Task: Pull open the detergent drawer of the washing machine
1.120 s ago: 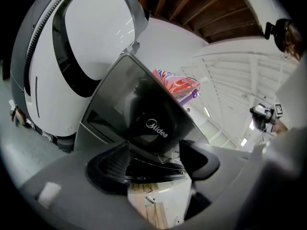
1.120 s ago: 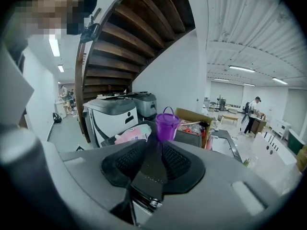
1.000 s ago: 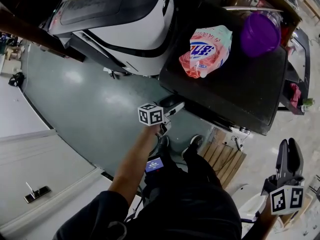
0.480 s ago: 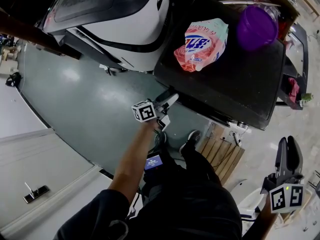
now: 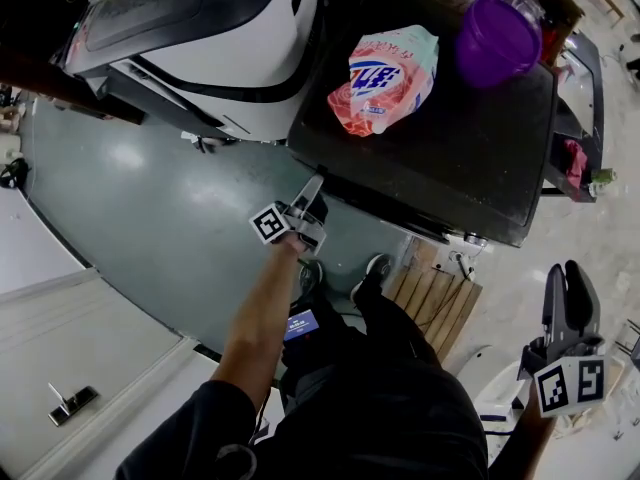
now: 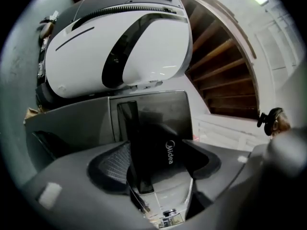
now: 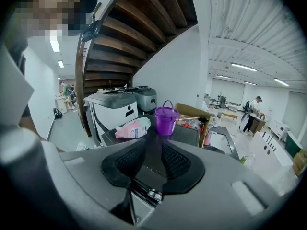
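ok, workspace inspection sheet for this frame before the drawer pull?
surface: washing machine top, dark, mostly bare
job's things: washing machine front panel faces the left claw; nothing pulled out of it
clutter: pink detergent bag and purple bucket on that top
grippers: left claw has just been opening, jaws apart, logo panel between them, no grip; right claw shut, empty, held aside
cables: nothing seen
surroundings: white appliance beside the machine, wooden stairs, grey-green floor
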